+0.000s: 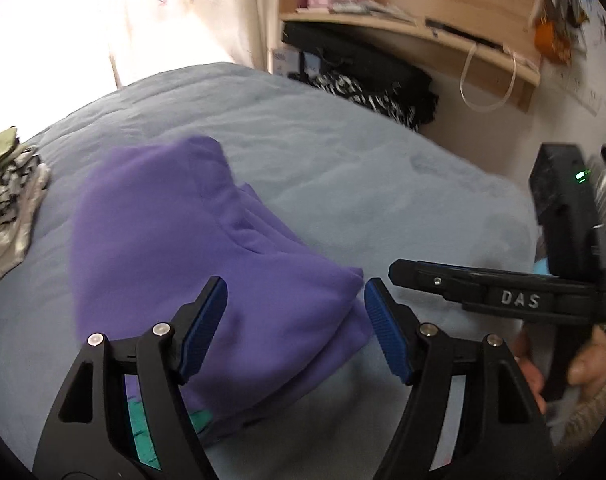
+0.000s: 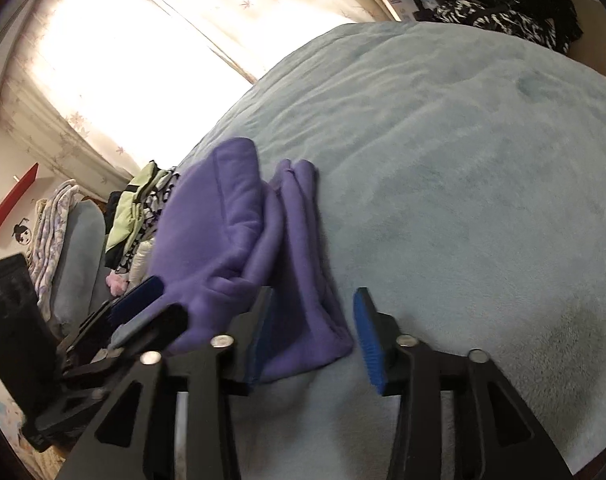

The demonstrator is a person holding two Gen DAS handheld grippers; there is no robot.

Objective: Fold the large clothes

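Note:
A purple fleece garment lies folded in a thick bundle on the light blue bedspread. My left gripper is open, just above the near edge of the bundle, holding nothing. My right gripper is open too, its jaws on either side of the bundle's near corner without closing on it. The right gripper shows at the right of the left wrist view. The left gripper shows at the lower left of the right wrist view.
A pile of folded clothes sits at the bed's left edge and also shows in the right wrist view. Black and patterned clothes lie past the bed's far end under a wooden shelf. A bright curtained window is behind.

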